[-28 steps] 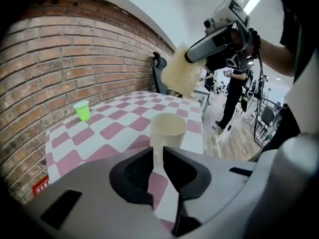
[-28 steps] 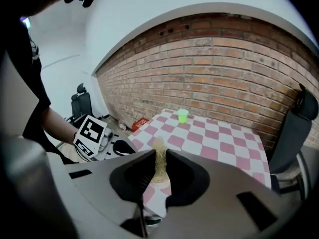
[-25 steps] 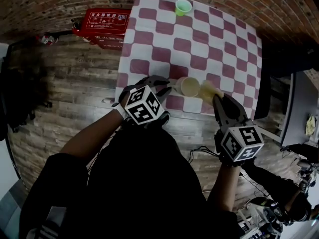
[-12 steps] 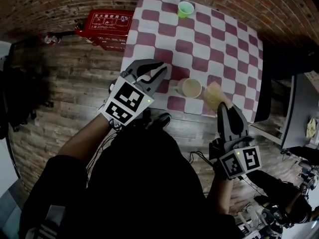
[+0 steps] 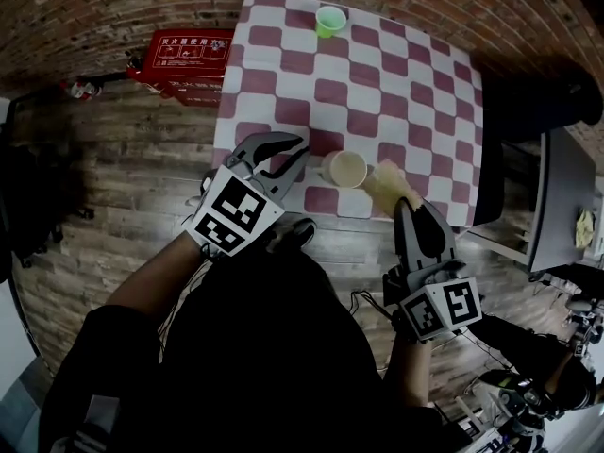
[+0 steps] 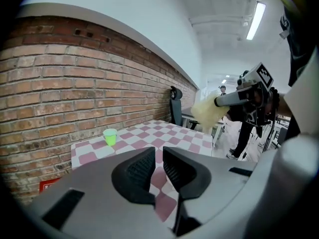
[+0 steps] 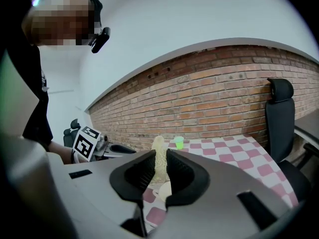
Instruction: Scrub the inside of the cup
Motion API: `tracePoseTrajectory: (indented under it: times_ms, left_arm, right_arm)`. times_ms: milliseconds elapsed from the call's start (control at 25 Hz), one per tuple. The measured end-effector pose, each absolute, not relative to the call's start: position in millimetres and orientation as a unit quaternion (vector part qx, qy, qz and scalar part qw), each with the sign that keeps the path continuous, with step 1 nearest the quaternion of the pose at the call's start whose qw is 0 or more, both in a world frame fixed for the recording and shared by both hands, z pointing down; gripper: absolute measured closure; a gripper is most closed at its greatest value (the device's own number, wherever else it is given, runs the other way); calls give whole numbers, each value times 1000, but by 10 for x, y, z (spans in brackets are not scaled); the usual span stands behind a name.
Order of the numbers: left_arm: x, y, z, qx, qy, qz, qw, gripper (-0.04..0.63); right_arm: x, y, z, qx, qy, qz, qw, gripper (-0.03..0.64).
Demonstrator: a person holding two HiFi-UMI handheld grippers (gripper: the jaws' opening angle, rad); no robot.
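Note:
A beige cup [image 5: 344, 169] stands upright near the front edge of the red-and-white checked table [image 5: 377, 74]. My left gripper [image 5: 283, 159] hovers just left of the cup, not touching it. Its jaws are slightly apart with nothing between them, and the checked cloth shows through the gap in the left gripper view [image 6: 158, 156]. My right gripper [image 5: 408, 206] is shut on a pale yellow sponge [image 5: 385, 181], held just right of the cup. In the right gripper view the sponge [image 7: 158, 151] sticks up between the pads.
A small green cup [image 5: 330, 20] stands at the table's far edge. A red box [image 5: 184, 55] lies on the wooden floor to the left. A black office chair [image 7: 279, 113] stands by the brick wall, and a grey desk [image 5: 557, 206] is at the right.
My left gripper has drawn back from the beige cup to its left. The right gripper with the sponge has pulled slightly toward me.

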State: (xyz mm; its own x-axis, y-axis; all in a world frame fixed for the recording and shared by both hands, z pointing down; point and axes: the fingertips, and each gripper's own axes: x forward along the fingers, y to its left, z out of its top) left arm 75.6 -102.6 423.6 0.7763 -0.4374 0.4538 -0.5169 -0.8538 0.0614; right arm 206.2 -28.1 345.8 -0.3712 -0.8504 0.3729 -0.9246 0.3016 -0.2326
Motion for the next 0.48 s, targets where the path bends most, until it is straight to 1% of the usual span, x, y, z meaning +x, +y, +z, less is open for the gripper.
tracePoseTrajectory:
  times_ms: [160,320,480]
  left_arm:
    - [818,-924,4346,940,-232,244,54,538]
    - [884,-854,4409,943,-212,253,39,538]
    - [908,-802,4491,941,-199,275,5,538]
  right_arm:
    - [2082,-256,3469,559,-797,209,89,546]
    - [2085,-259,3461,563,-795,207,89,546]
    - [2084,-277,3450,566,-793,205,90,546]
